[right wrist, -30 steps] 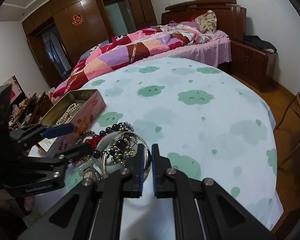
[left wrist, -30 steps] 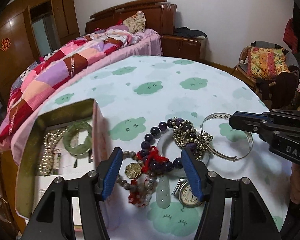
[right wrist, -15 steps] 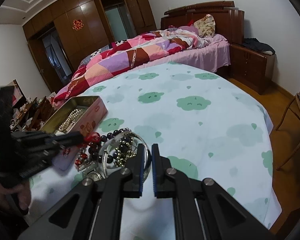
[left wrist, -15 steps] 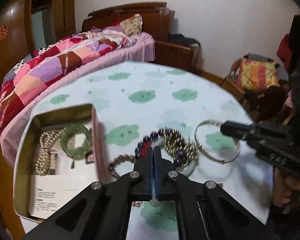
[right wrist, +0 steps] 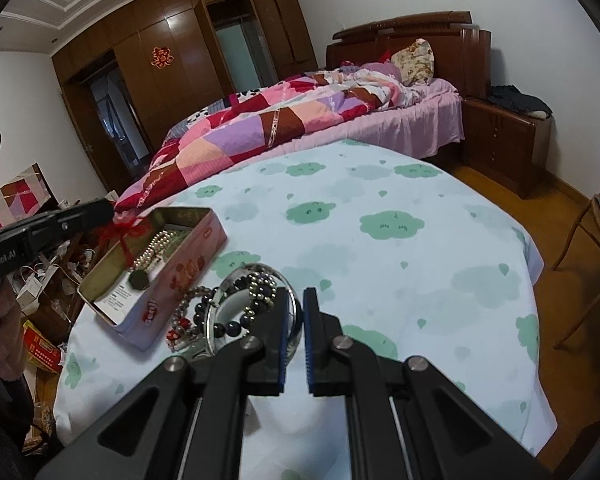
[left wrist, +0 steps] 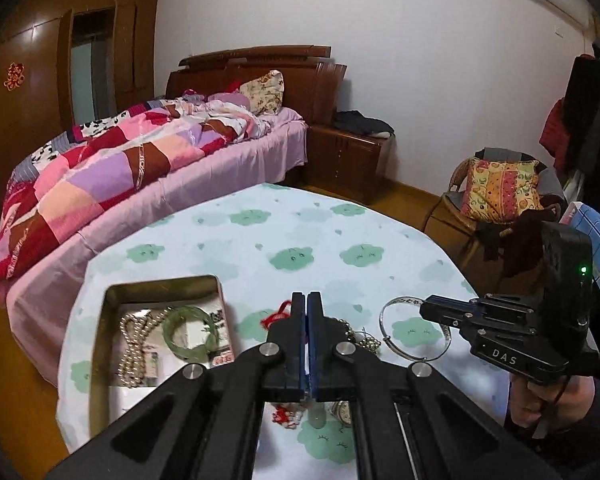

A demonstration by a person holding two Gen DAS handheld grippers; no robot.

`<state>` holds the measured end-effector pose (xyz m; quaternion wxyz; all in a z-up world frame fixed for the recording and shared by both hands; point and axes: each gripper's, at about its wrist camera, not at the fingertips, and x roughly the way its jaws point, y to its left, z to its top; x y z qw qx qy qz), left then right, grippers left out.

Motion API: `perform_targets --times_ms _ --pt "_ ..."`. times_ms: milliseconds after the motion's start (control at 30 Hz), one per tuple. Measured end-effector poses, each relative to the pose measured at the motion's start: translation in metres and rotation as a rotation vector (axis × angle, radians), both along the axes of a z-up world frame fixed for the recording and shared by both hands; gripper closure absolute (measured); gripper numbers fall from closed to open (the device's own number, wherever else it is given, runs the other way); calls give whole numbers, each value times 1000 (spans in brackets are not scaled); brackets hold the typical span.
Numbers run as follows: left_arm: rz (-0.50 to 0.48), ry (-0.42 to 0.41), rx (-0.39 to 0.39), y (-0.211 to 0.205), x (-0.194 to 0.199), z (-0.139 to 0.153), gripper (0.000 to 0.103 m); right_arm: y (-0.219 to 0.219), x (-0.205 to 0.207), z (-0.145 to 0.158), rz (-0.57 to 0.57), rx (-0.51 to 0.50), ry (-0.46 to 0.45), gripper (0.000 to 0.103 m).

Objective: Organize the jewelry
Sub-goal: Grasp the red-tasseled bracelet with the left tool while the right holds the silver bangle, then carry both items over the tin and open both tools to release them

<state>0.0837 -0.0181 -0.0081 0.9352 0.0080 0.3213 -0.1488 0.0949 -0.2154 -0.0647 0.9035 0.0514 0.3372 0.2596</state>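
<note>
A red cord pendant [right wrist: 129, 240] with a coin-like charm hung from the left gripper [left wrist: 307, 312], whose two fingers were pressed together on the cord, and the charm dangled over the open tin [right wrist: 204, 236] at the table's left edge. Inside the tin lay a pearl necklace [left wrist: 130, 344] and a green bangle [left wrist: 191, 332] on a printed sheet. Just beside the tin, on the cloud-patterned tablecloth [right wrist: 380, 248], sat the remaining pile: a dark bead bracelet [right wrist: 228, 316], a small-bead bracelet [right wrist: 260, 288] and a silver bangle [left wrist: 414, 330], with a watch [left wrist: 342, 410] partly hidden under the left gripper's frame. The right gripper [right wrist: 296, 316] hovered over the silver bangle, its fingers a narrow gap apart and holding nothing. Behind the table stood a bed [left wrist: 140, 160] with a patchwork quilt.
</note>
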Motion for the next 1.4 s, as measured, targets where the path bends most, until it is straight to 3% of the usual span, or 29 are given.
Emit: perform_targets --times_ms 500,1400 --pt "86 -6 -10 47 4 -5 103 43 8 20 88 -46 -25 94" --pt "227 45 2 134 40 -38 103 177 31 25 275 -212 -50 94"
